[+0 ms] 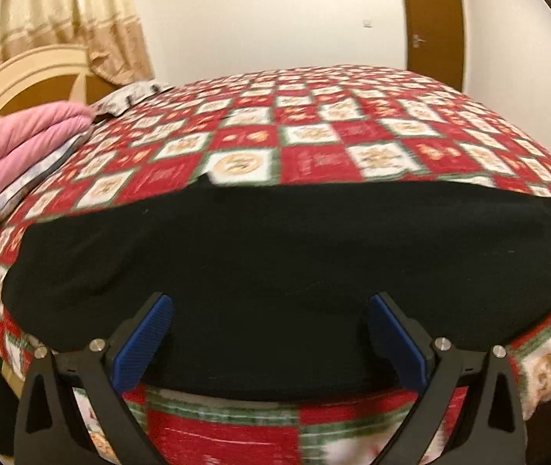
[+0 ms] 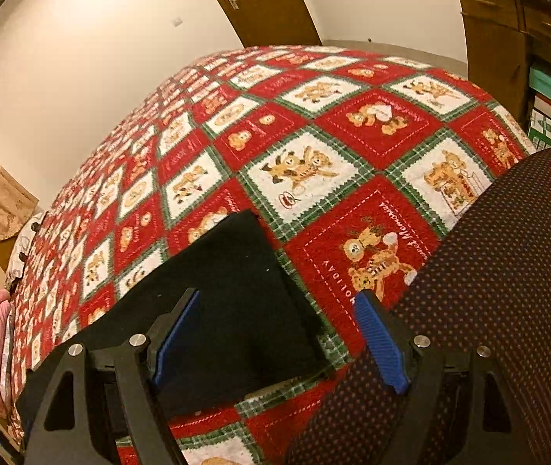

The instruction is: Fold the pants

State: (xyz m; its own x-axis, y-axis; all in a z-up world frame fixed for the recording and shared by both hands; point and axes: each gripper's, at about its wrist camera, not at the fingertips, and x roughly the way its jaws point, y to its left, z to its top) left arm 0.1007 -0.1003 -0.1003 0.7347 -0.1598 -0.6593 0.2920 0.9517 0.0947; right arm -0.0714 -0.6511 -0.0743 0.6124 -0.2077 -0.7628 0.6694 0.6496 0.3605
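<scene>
Black pants, folded into a flat band, lying on the bedspread near its front edge; long axis running left to right in the left wrist view. Red, white and green squares with teddy bears on that bedspread, covering the whole bed.

Left gripper: jaws spread wide, blue pads apart, nothing pinched. Hovering over the near edge of the pants; black cloth visible between and beyond the fingers. Contact with the cloth: cannot tell.

Right gripper: jaws spread wide, nothing pinched. Left pad over the pants, right pad over bare bedspread and beside dark red-dotted fabric, apparently the person's clothing, at the right of the bedspread in this view. Right end of the pants seen here as a squared corner, one straight edge running down toward the front edge of the bedspread.

Relative to the pants:
- pink folded quilt well to the left, at the head end of the bedspread, with a cream headboard behind it
- beige curtain above the quilt
- brown door on the far wall, beyond the far side of the bedspread
- brown cabinet and stacked boxes past the right corner of the bedspread

Left wrist view slightly blurred.
</scene>
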